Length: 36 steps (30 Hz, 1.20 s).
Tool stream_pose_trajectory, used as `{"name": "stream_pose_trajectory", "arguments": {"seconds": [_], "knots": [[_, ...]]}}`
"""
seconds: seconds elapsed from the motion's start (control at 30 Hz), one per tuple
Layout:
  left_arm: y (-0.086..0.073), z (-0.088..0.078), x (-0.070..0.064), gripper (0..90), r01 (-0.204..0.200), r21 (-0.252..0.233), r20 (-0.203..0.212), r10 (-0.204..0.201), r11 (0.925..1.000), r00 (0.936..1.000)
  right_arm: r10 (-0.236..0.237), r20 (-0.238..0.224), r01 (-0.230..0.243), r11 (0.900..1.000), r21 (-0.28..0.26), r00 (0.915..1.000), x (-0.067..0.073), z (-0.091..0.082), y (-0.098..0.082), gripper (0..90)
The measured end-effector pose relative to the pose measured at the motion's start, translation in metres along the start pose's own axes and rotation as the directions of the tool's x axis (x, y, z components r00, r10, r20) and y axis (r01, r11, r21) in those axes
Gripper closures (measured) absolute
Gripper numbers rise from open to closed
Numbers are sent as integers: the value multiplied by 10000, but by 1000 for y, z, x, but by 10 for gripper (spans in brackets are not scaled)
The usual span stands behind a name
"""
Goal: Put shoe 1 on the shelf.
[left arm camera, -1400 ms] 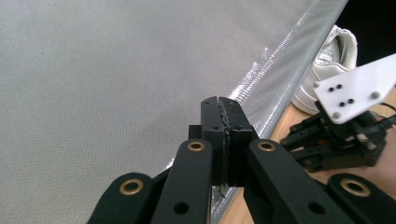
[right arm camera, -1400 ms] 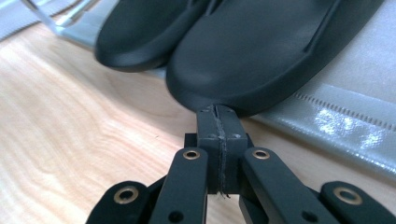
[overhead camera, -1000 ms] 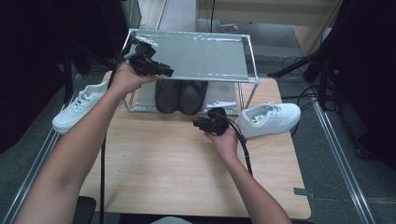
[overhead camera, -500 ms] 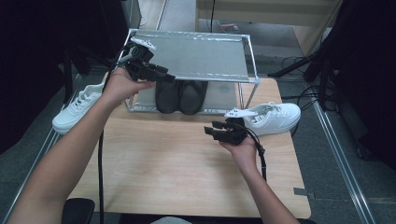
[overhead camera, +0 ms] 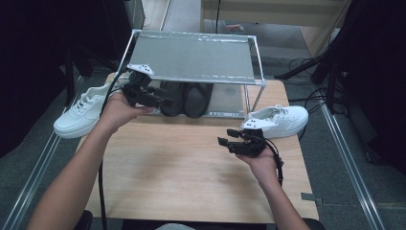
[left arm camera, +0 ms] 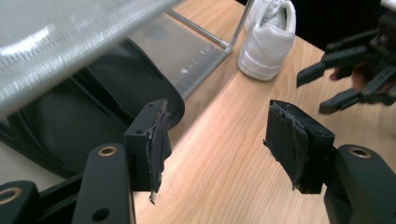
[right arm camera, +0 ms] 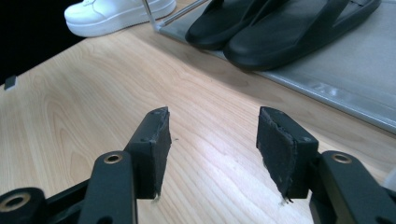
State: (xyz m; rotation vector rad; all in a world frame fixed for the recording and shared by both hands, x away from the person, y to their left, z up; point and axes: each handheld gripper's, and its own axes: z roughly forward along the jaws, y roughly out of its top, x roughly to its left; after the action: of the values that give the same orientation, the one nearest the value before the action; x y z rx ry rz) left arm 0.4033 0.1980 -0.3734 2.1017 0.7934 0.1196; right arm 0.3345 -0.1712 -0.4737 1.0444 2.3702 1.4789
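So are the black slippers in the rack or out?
In. The slippers lie side by side on the rack's bottom shelf, under its top shelf, toes at the front edge.

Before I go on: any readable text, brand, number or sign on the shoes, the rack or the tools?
None can be read.
White sneakers and: no logo or lettering can be made out.
Black slippers: plain as seen, no print.
Metal rack: bare shelf, no label.
Left tool and right tool: black jaws with no marking.

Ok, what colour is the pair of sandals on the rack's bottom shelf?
Black, both sandals; the right gripper view shows them best.
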Motion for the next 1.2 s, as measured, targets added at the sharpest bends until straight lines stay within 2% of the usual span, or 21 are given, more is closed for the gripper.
{"name": "stream_pose_trajectory", "arguments": {"seconds": [0.2, 0.37, 0.47, 0.53, 0.6, 0.73, 0.8, 0.9, 1.07, 1.2], "knots": [[-27, -1, -5, 381, 241, -282, 210, -235, 9993, 9995, -170, 33, 170, 9999, 34, 9999, 0, -12, -8, 448], [-45, -2, -8, 378, 439, -468, 171, -432, 9979, 9989, 26, 1, -26, 10000, 30, 10000, -2, -14, -12, 448], [-54, -1, -8, 373, 389, -204, 36, -388, 9990, 9992, -43, -41, 43, 10000, 65, 10000, 0, -11, -12, 448], [-60, -2, -7, 372, 435, -198, -86, -436, 9989, 9990, -101, -15, 101, 9999, 99, 9999, 1, -10, -12, 445], [-64, -3, -5, 372, 525, -244, -2, -526, 9983, 9986, -136, -11, 136, 9998, 151, 9999, 2, -8, -13, 445], [-73, -4, 1, 369, 589, -334, -154, -594, 9977, 9981, -262, -115, 265, 9993, 252, 9996, 2, -2, -13, 446], [-77, -4, 4, 367, 682, -250, -160, -686, 9974, 9975, -133, -160, 135, 9998, 170, 9998, 2, -1, -13, 446], [-84, -5, 10, 366, 854, -162, -236, -858, 9962, 9960, -274, -90, 276, 9994, 206, 9996, 4, -1, -13, 446], [-94, -15, 19, 367, 1048, -279, -488, -1060, 9941, 9932, -258, 16, 257, 9995, 165, 9997, 2, -2, -13, 445], [-101, -24, 29, 366, 1350, -349, -614, -1370, 9902, 9887, -205, 96, 204, 9997, 159, 9997, 1, -2, -13, 445]]}}
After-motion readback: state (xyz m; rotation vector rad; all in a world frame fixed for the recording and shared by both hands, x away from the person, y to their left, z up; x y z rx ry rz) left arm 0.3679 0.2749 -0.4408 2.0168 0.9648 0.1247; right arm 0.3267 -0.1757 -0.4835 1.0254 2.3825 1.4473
